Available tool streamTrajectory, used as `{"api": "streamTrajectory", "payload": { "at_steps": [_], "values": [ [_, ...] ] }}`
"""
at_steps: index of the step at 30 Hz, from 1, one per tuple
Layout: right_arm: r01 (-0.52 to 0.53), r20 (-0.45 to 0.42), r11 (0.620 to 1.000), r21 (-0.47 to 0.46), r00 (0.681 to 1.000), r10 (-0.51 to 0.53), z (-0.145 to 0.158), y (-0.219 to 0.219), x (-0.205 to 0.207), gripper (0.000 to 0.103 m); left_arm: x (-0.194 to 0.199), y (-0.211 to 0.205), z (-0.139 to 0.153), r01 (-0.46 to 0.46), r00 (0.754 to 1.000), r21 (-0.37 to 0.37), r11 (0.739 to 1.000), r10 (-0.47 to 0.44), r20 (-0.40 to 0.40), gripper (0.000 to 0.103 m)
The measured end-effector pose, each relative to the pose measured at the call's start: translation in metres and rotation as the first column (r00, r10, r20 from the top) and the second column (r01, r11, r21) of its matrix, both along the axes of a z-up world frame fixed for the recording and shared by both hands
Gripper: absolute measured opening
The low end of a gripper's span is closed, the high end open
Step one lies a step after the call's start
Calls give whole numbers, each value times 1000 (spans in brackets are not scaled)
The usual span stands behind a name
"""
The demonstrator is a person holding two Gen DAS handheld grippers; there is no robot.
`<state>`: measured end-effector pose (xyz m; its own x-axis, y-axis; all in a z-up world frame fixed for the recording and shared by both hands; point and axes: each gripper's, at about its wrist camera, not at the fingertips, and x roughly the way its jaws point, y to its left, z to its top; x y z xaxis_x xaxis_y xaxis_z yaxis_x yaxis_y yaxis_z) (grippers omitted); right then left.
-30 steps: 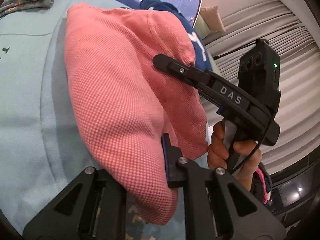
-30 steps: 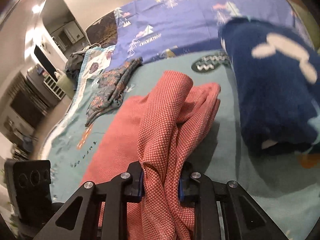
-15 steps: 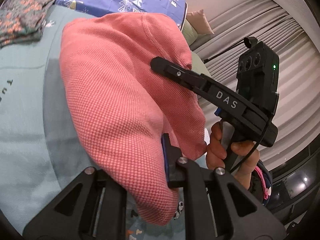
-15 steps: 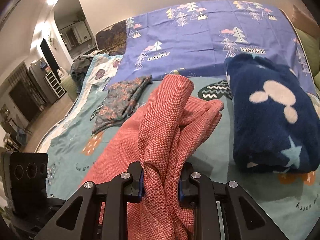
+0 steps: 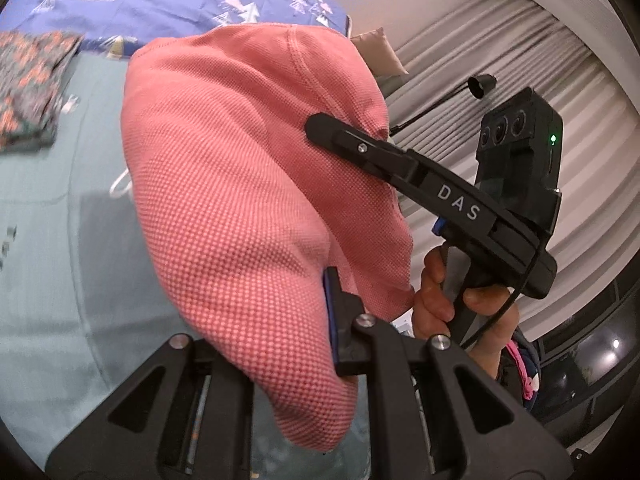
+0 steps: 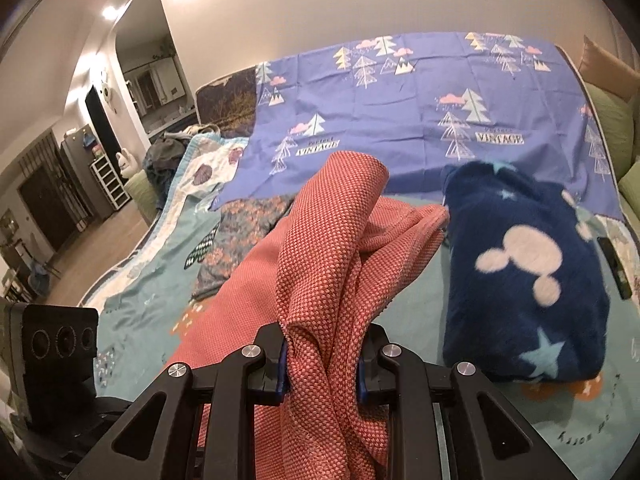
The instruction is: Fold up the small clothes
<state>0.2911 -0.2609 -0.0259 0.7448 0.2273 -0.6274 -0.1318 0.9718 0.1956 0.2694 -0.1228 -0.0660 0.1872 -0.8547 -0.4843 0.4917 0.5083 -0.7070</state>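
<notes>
Both grippers had the pink knit garment (image 5: 240, 184) clamped and lifted off the bed (image 6: 432, 276). Left gripper (image 5: 280, 344): closed on a thick bunch of the fabric, which draped over and hid one finger; the other pad sat flush against the cloth. Right gripper (image 6: 322, 364): pinched tight on a gathered edge, fabric bulging up between the pads and hanging below; the far end of the garment trailed down toward the teal bedspread, contact not clear from here. In the left view the right gripper's finger lay against the same cloth, so the two grips were near each other. Judged step: mid-fold or carry, garment held in the air, not yet laid flat. Nearby on the bed: a navy fleece blanket (image 6: 524, 276) just right of the garment, a dark floral garment (image 6: 244, 236) to the left. Next move probably called for spreading the two grips apart to take out the bunching, then lowering onto the open teal patch between those two items without dragging either.
</notes>
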Motion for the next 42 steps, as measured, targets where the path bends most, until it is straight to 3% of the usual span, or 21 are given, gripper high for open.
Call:
{"api": "streamTrajectory", "payload": {
  "at_steps": [8,13,17,19,21,22,23,25,27,29,30,33,36,38,39,40,42],
  "values": [
    [77,97,997,-7,992,-76,77,-51,16,23,52,-62,68,70,992,-47,996,-64,107,15],
    [141,116,990,19,983,-142,105,-114,46,24,96,-119,81,105,988,-54,993,-98,123,15],
    [168,61,981,102,983,-174,77,-173,79,25,131,-161,40,100,994,-39,994,-98,46,15],
    [213,-19,967,142,977,-213,32,-203,98,28,150,-180,-13,81,995,34,996,-79,-53,22],
    [284,-138,956,75,952,-272,-15,-219,114,33,159,-190,-66,83,985,144,986,-59,-164,25],
    [324,-212,946,-22,923,-322,-40,-225,121,35,159,-186,-73,103,982,101,990,-85,-169,25],
    [320,-220,946,-50,920,-323,-49,-228,121,44,157,-179,-72,116,983,67,991,-104,-154,25],
    [375,-80,923,-91,921,-382,-29,-231,100,47,151,-163,-57,112,991,66,992,-106,-85,31],
    [460,72,878,-129,888,-454,4,-227,79,52,146,-152,-37,82,996,135,987,-85,12,45],
    [474,202,873,-115,872,-447,39,-216,61,55,140,-145,-24,66,994,154,986,-78,77,47],
    [448,248,891,-77,874,-418,54,-208,54,55,139,-142,-22,62,994,153,986,-76,82,47],
    [336,219,942,-9,920,-326,56,-190,52,55,134,-142,-27,59,997,152,987,-67,43,48],
    [270,160,961,-56,953,-258,7,-170,58,54,125,-136,-42,66,998,195,979,-67,-1,48],
    [295,6,951,-92,955,-296,-49,-174,76,54,106,-115,-42,59,998,192,980,-59,-9,48],
    [308,21,941,-144,951,-308,-61,-170,76,54,100,-105,-42,42,999,199,979,-41,-8,48],
    [329,44,924,-196,944,-327,-56,-165,71,54,93,-92,-39,20,1000,209,978,-22,7,48],
    [354,21,919,-173,934,-356,-28,-158,58,54,75,-64,-26,-36,997,236,971,19,75,48]
  ]
}}
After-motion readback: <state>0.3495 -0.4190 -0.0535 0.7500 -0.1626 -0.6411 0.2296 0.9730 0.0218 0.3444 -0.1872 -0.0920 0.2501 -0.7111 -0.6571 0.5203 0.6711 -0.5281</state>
